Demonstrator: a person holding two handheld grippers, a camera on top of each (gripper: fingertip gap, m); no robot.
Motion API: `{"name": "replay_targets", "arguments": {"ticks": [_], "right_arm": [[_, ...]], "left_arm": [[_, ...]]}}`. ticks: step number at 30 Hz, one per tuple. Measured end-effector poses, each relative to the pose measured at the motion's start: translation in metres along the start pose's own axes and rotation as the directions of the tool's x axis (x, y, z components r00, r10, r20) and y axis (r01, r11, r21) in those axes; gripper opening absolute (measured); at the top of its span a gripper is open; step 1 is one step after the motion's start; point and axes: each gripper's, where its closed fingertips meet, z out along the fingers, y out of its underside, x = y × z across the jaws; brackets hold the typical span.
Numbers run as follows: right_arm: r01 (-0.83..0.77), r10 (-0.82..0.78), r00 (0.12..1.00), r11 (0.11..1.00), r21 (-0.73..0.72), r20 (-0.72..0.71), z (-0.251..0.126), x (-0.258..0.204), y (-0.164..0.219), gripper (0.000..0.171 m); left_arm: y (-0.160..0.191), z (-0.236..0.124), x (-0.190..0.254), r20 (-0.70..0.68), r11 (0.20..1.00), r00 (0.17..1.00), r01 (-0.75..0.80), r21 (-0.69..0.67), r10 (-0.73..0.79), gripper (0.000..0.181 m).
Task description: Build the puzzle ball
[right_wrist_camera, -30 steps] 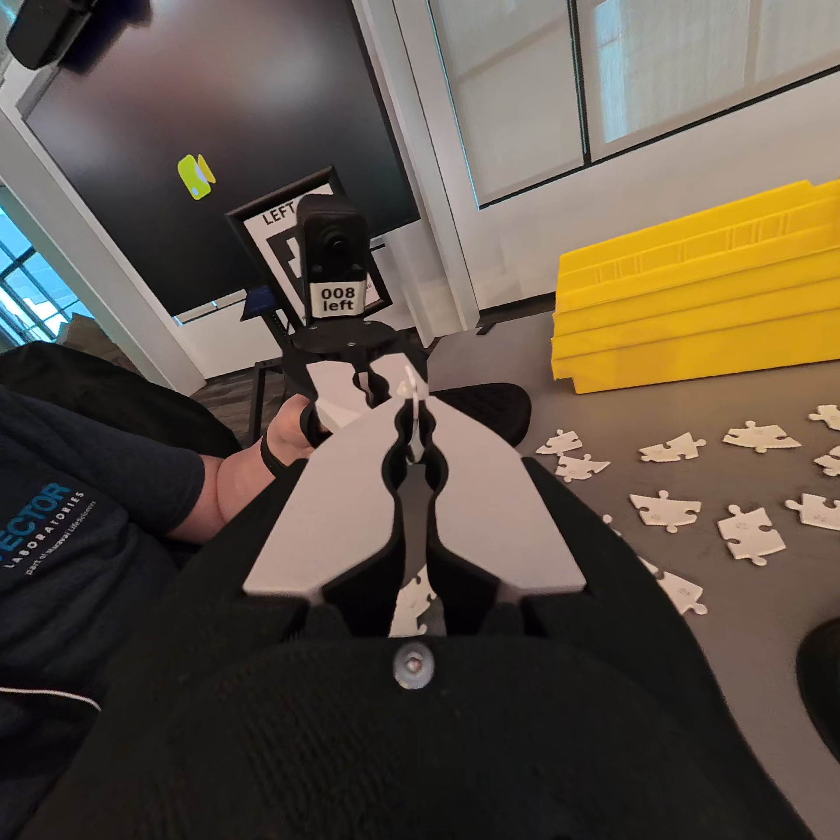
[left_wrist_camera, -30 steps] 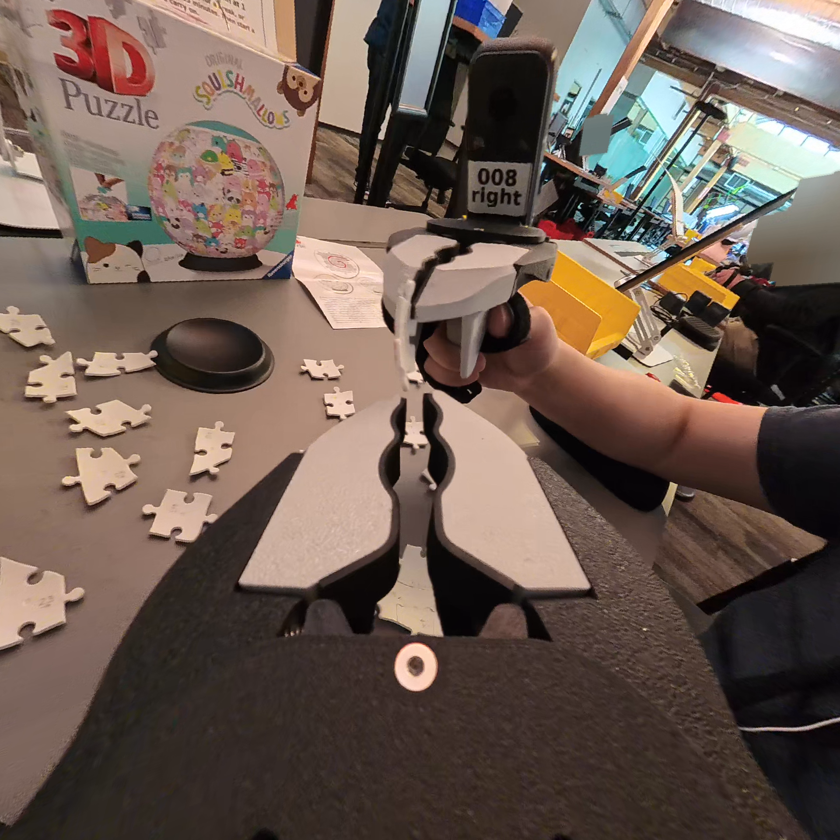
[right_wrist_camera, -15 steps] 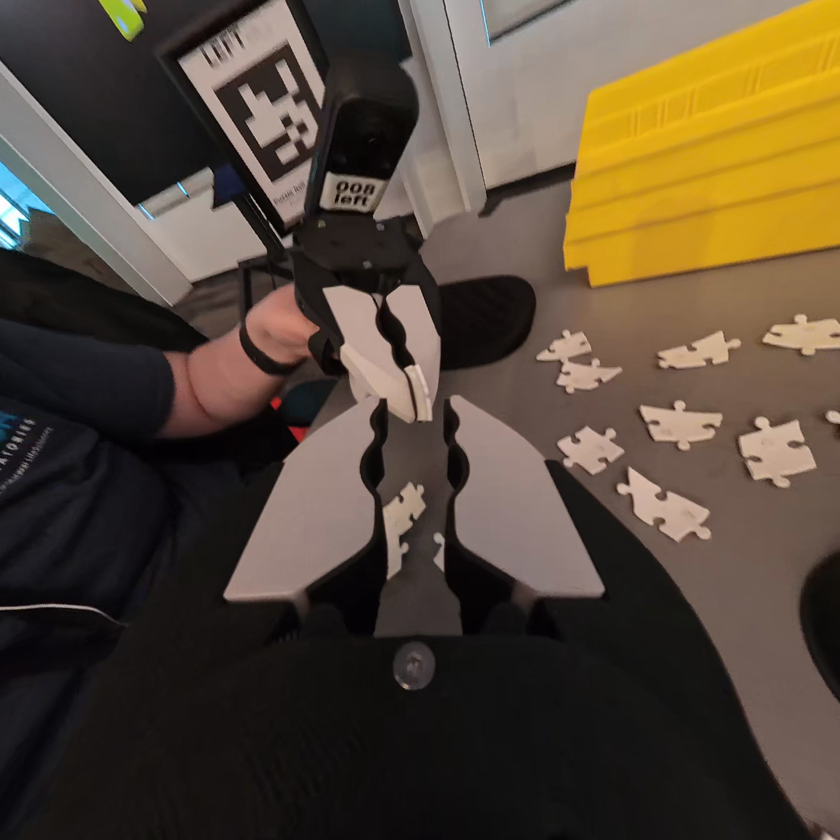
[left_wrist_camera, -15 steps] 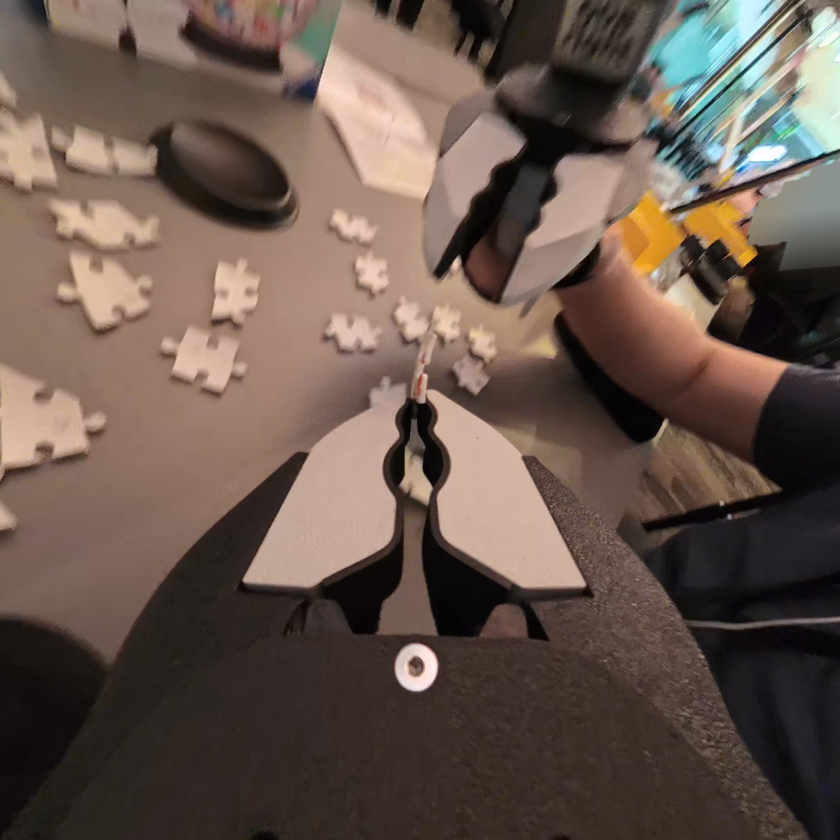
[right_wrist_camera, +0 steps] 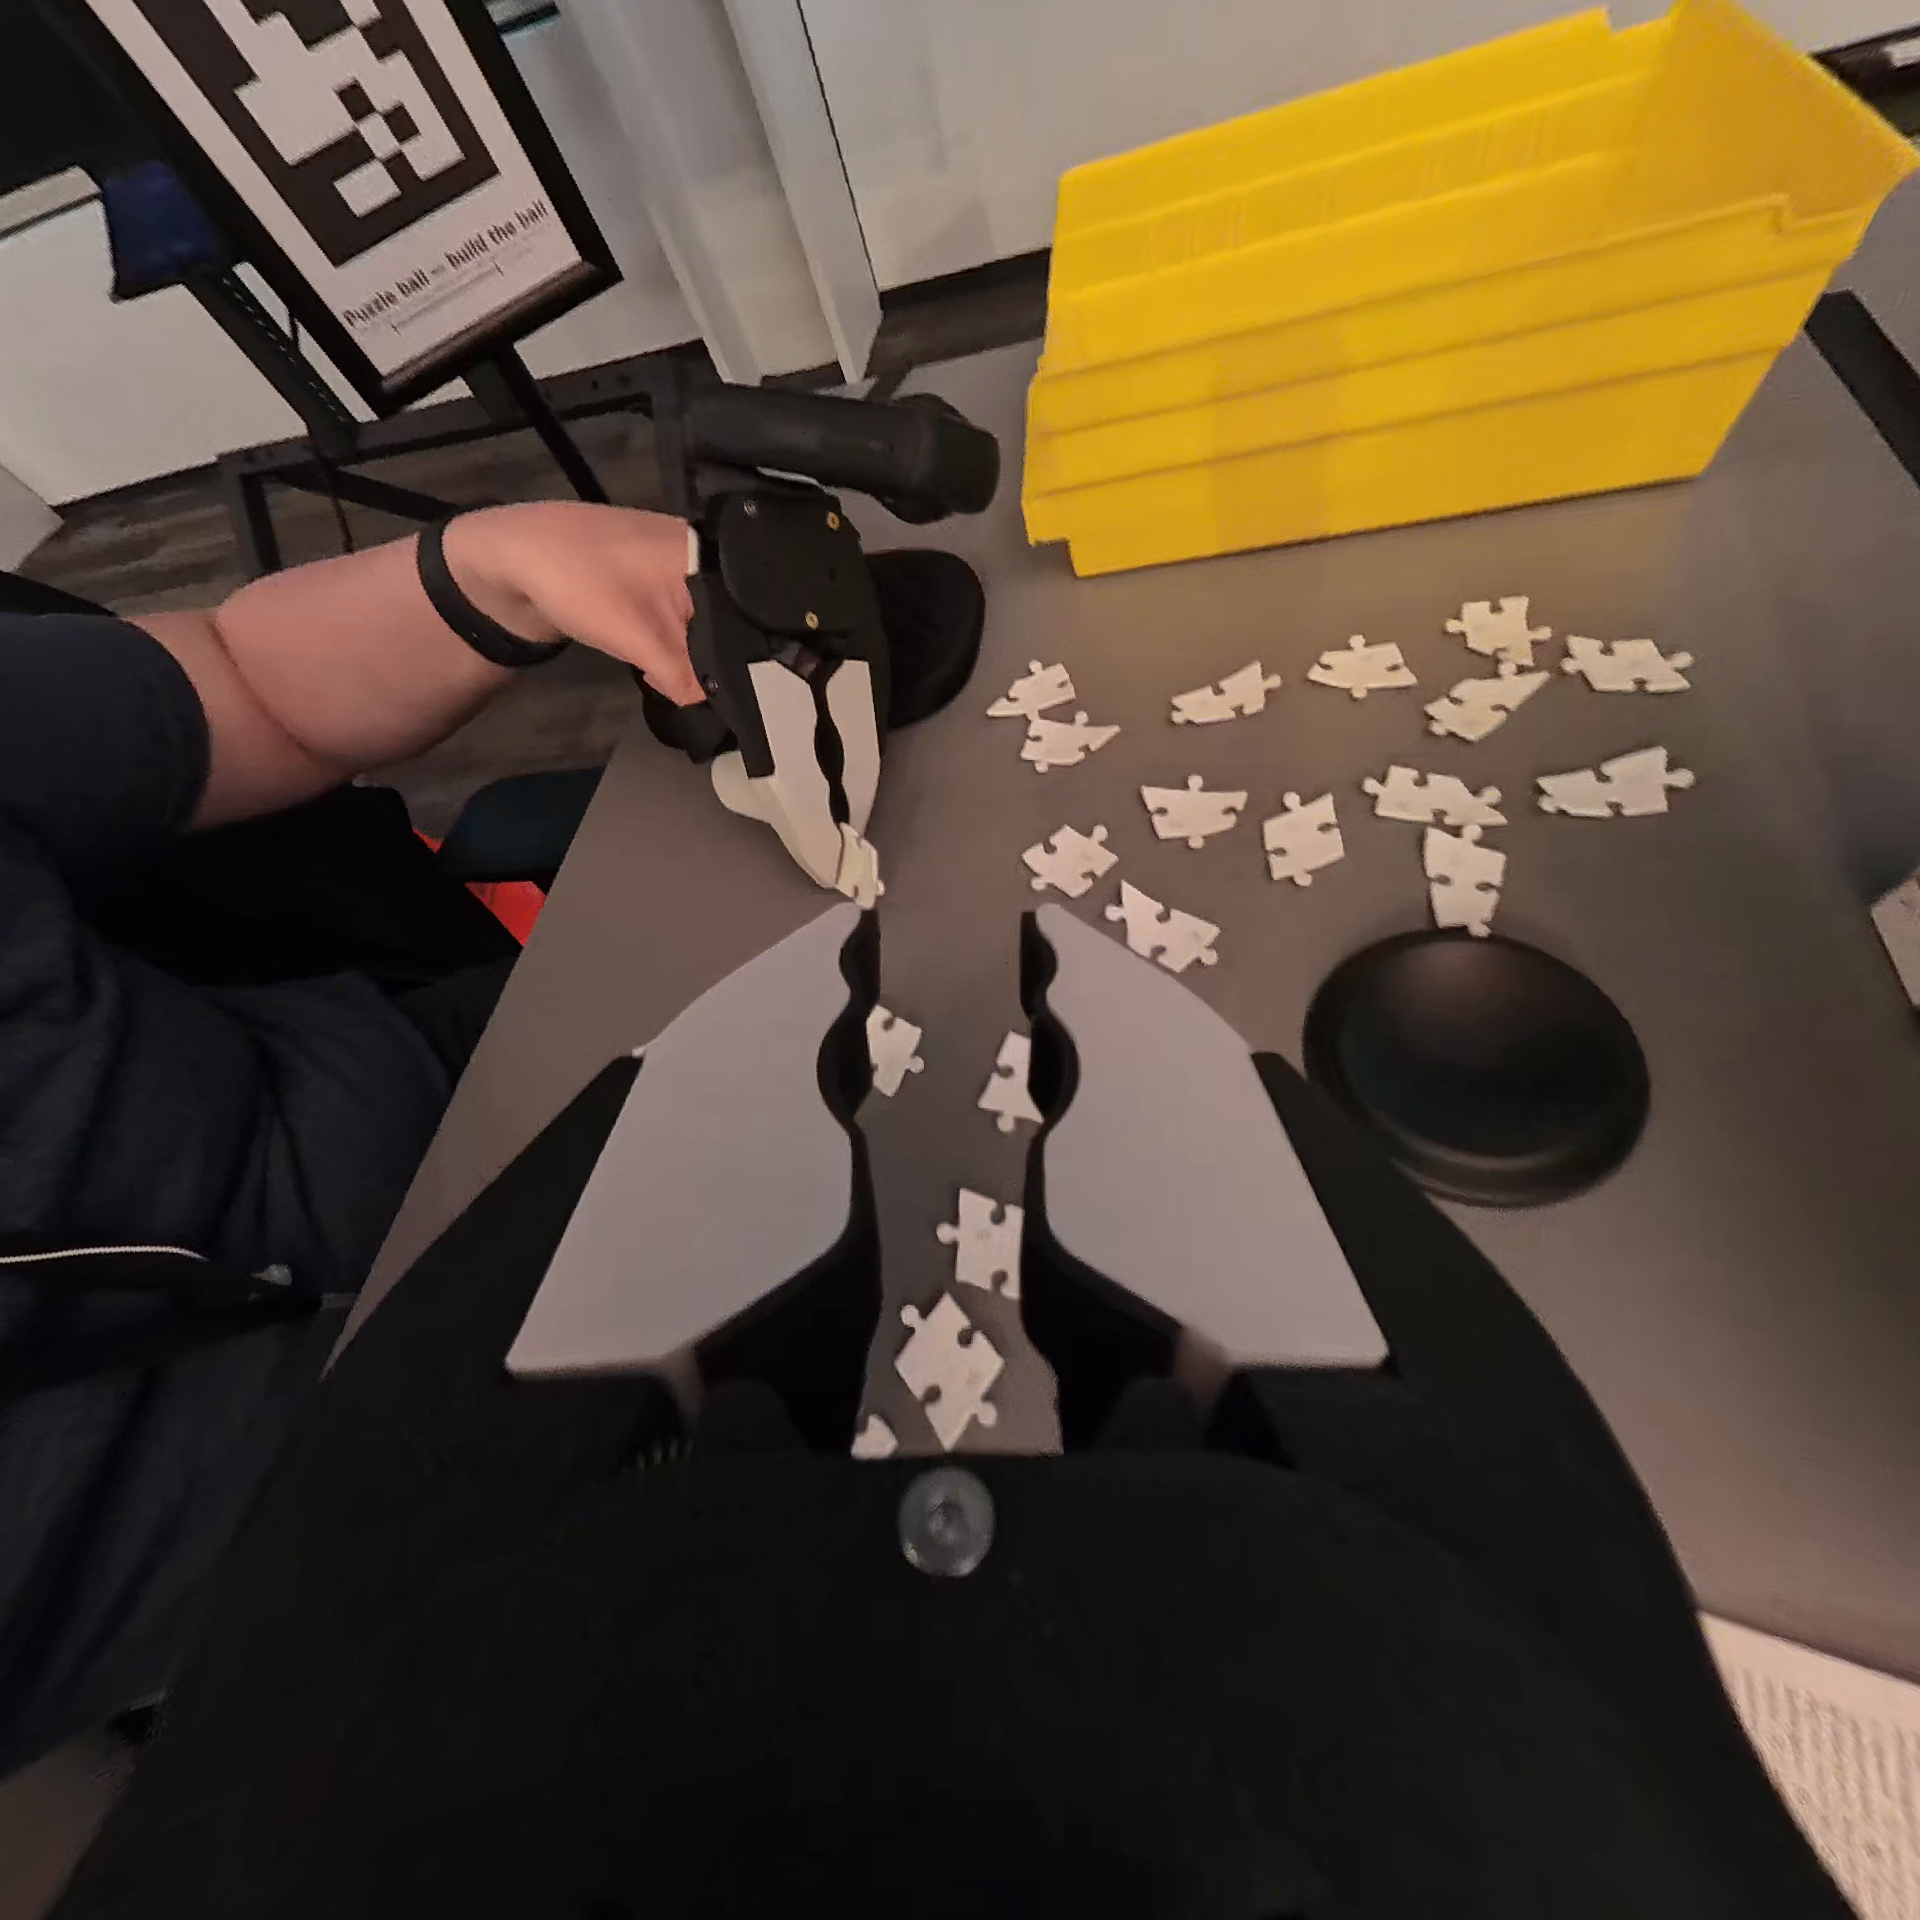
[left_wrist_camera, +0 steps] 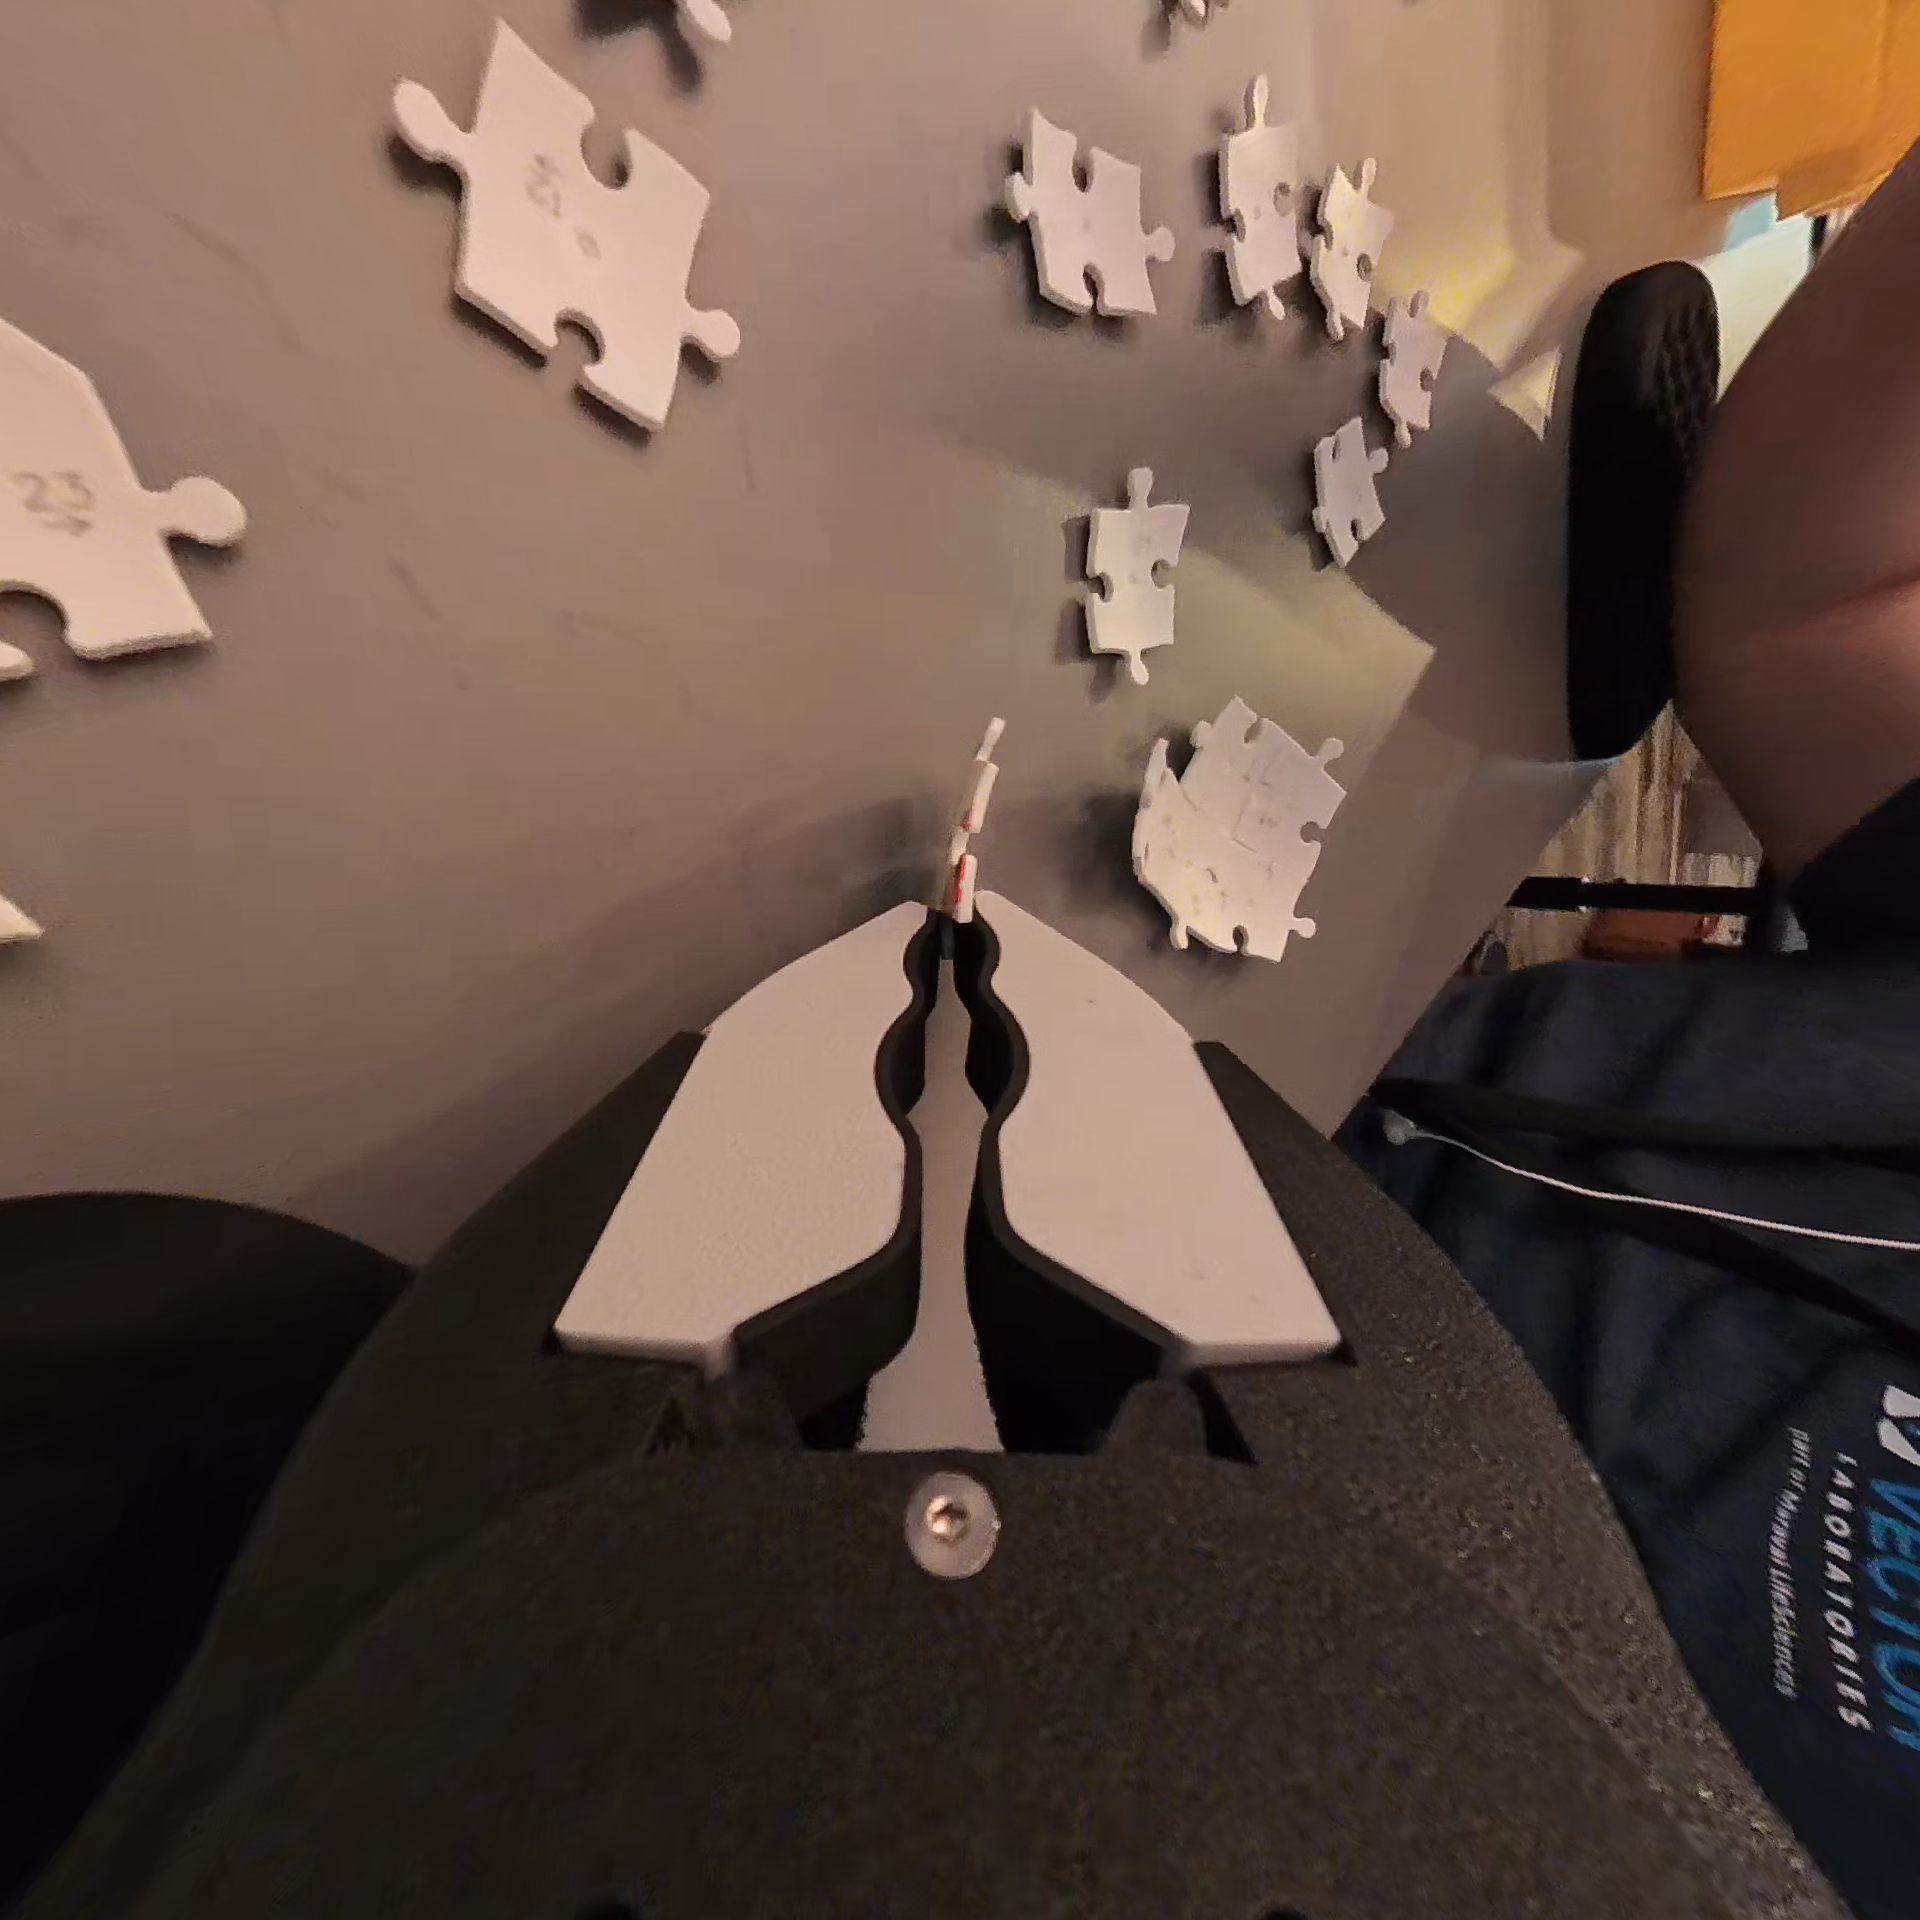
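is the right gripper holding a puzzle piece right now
No, the right gripper is open with nothing between its fingers; loose puzzle pieces lie on the table below.

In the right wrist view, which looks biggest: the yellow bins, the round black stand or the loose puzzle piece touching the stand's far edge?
1. Yellow bins, biggest though farthest.
2. Black stand.
3. Puzzle piece, clearly smallest; it lies right beside the stand, so nearness hardly matters.

Tabletop [right_wrist_camera: 1714, 1299] plain grey. Loose puzzle pieces [right_wrist_camera: 1195, 810] white, undersides up. Piece held in left gripper [left_wrist_camera: 958, 920] white, red marks along edge [left_wrist_camera: 968, 831]. Gripper fingers [right_wrist_camera: 1174, 1164] light grey on black bodies. Stacked bins [right_wrist_camera: 1434, 312] bright yellow. Round stand [right_wrist_camera: 1475, 1070] glossy black. Sign [right_wrist_camera: 343, 156] black-and-white checker pattern. Sleeve [left_wrist_camera: 1714, 1195] navy.
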Motion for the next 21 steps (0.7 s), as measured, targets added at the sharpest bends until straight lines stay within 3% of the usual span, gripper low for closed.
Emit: {"name": "replay_targets", "arguments": {"ticks": [7, 21], "right_arm": [[0.027, -0.027, 0.999, 1.000, 0.000, -0.022, -0.008, 0.003, -0.002, 0.027], [0.079, -0.080, 0.996, 0.997, -0.028, -0.038, -0.010, -0.003, -0.003, 0.027]], "left_arm": [[-0.007, -0.004, -0.008, 0.032, 0.998, 0.999, 0.037, -0.042, -0.035, 0.002], [-0.005, -0.007, -0.014, 0.237, 0.986, 0.971, 0.032, -0.162, 0.007, 0.003]]}}
